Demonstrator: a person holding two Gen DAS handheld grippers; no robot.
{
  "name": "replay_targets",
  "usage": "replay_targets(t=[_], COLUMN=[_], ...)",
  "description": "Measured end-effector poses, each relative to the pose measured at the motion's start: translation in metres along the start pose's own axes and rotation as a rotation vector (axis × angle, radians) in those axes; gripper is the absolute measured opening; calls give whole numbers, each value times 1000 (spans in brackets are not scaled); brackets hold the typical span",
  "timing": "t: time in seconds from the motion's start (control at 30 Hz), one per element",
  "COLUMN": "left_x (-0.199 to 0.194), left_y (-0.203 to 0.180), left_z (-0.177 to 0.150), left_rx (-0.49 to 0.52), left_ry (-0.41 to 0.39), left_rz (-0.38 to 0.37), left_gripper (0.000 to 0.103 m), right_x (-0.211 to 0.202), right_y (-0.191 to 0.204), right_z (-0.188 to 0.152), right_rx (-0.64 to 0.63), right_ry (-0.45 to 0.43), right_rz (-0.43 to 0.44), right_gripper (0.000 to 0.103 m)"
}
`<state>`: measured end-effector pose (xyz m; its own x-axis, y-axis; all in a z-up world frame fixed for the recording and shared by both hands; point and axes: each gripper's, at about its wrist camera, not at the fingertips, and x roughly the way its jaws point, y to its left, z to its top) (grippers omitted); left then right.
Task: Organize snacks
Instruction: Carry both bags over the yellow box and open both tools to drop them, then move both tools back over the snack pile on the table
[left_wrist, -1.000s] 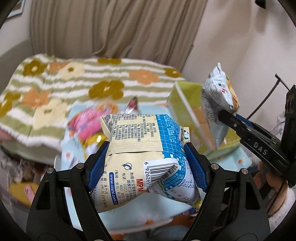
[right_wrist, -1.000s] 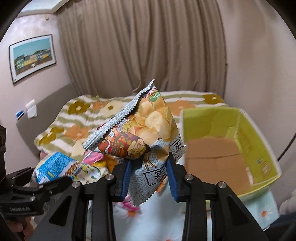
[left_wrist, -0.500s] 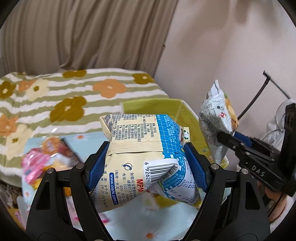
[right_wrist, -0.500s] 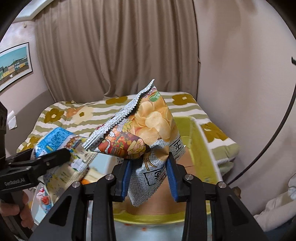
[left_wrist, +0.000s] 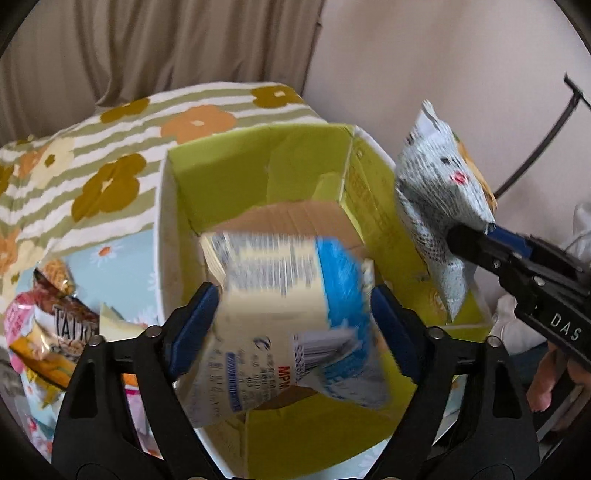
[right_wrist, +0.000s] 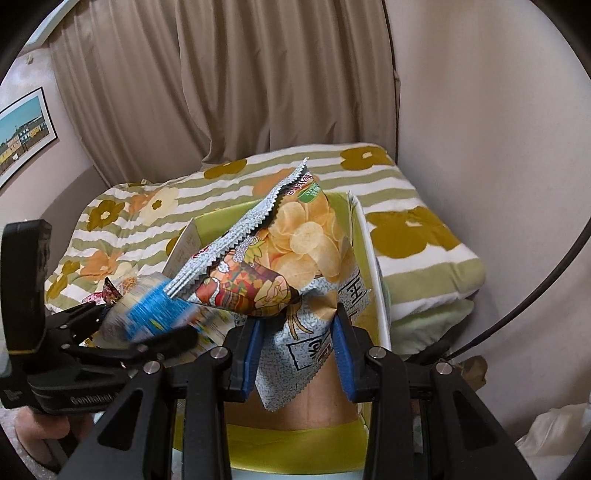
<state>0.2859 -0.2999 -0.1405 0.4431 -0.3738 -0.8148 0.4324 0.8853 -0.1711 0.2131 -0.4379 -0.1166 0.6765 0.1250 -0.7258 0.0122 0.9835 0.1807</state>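
Left gripper (left_wrist: 291, 306) poised over the open green box (left_wrist: 229, 173), fingers (left_wrist: 192, 325) set wide either side of a cream-and-blue snack packet (left_wrist: 288, 295). Packet smeared with motion blur while the fingers and the box read sharp; impossible to tell whether the blue pads actually press its sides or merely flank it. Packet's printed back turned to the camera, barcode towards the near edge, its bulk hanging above the brown cardboard floor of the box. Right gripper (right_wrist: 297, 332) clamped narrowly on the lower part of a potato-chip bag (right_wrist: 306, 240), fingers pinching the crumpled grey end, the serrated top seam pointing up and left. Bag held above the box near its right wall, just beside the white rim (right_wrist: 369, 251); from the left wrist view, seen over the right-hand edge of the box, well clear of the packet. Box resting on a pale blue daisy-print cloth (left_wrist: 122, 258) in front of a bed with a striped, flowered blanket (left_wrist: 110, 147). More snack bags (left_wrist: 55, 332) heaped on the cloth to the left of the box. Beige curtain (right_wrist: 221, 92) behind the bed, framed picture (right_wrist: 22, 129) on the left wall.
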Motion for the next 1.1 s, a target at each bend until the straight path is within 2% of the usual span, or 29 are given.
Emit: replay_targets(t=[0.03, 0.2, 0.4, 0.53, 0.57, 0.63, 0.7, 0.73, 1.1], left_x=[2, -2, -19, -28, -29, -33, -37, -40, -74], left_y=[-2, -3, 8, 16, 19, 25, 30, 33, 45], left_z=[0, -6, -7, -6, -6, -6, -7, -7, -24], left_rx=[10, 53, 74, 64, 53, 29, 13, 6, -58], left_ry=[15, 70, 39, 20, 18, 15, 6, 0, -69], left_rz=[7, 9, 63, 45, 36, 33, 40, 44, 87], left_gripper=[103, 103, 103, 103, 103, 103, 103, 103, 103], right_x=[2, 6, 13, 21, 22, 26, 24, 23, 4], right_y=[-2, -8, -2, 3, 3, 3, 1, -2, -6], right_z=[0, 1, -4, -5, -6, -5, -6, -8, -14], right_rx=[2, 22, -24, -33, -31, -22, -4, 5, 27], right_ry=[4, 38, 83, 100, 105, 118, 101, 91, 64], right_rz=[0, 10, 0, -12, -15, -14, -19, -16, 21], right_gripper=[33, 33, 33, 33, 35, 54, 92, 97, 99])
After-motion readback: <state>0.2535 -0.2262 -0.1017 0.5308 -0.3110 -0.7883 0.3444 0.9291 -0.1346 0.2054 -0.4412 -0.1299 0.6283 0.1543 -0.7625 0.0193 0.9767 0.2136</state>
